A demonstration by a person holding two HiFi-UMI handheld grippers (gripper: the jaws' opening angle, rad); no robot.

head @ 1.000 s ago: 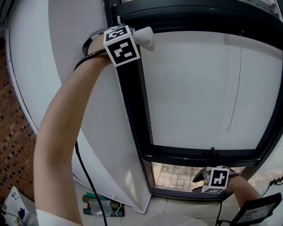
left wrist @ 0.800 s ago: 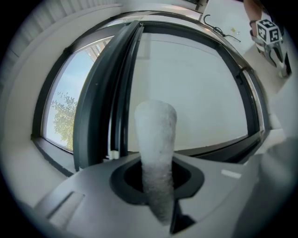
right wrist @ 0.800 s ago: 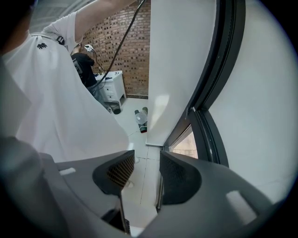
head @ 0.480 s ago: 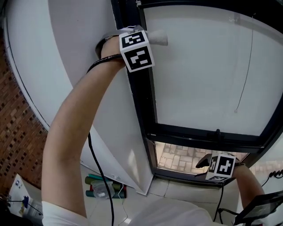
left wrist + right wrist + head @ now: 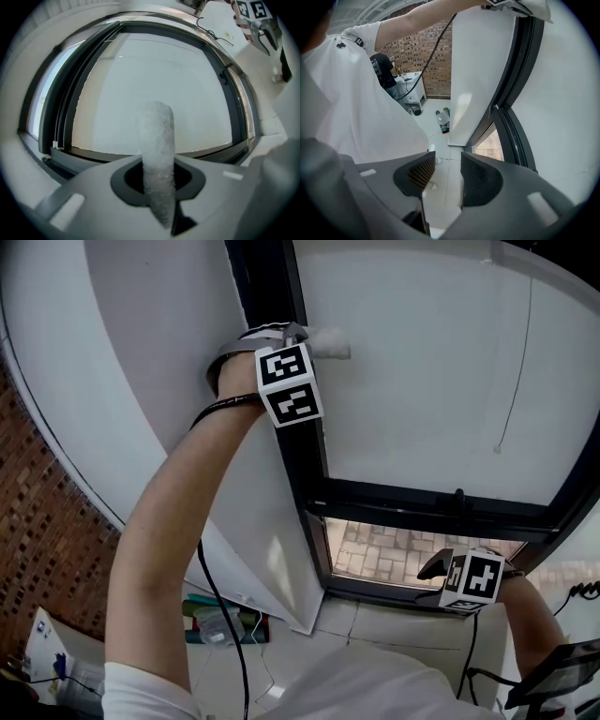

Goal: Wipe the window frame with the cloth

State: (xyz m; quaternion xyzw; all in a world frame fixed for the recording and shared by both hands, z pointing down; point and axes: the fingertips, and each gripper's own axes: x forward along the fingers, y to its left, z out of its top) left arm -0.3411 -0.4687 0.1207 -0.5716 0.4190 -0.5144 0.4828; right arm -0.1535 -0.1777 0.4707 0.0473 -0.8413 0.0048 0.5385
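I am holding my left gripper [image 5: 158, 178] high against the left side of the window. Its jaws are pinching a rolled white cloth [image 5: 157, 140], which is sticking out past them toward the glass [image 5: 154, 70]. I am reaching along the dark upright bar of the window frame [image 5: 305, 474].

To wipe well, I am judging that the roll should be turned onto the bar itself and not onto the glass beside it. It should then be pressed flat and drawn along the bar in one steady line, with the pinch firm so the roll does not slide out.

The head view is showing the raised arm and the frame's bar. The marker cube [image 5: 291, 385] is covering the spot where cloth and frame would be meeting, so I cannot tell whether they are touching.

The left gripper view is showing the pinch clearly, with the frame curving around the glass beyond.

The right gripper view is showing my right gripper [image 5: 443, 176] hanging low at the near right. Its jaws are spread and empty, with only floor tiles [image 5: 445, 187] between them, and bottles [image 5: 443, 117] are lying by a brick wall [image 5: 426, 51] farther off.
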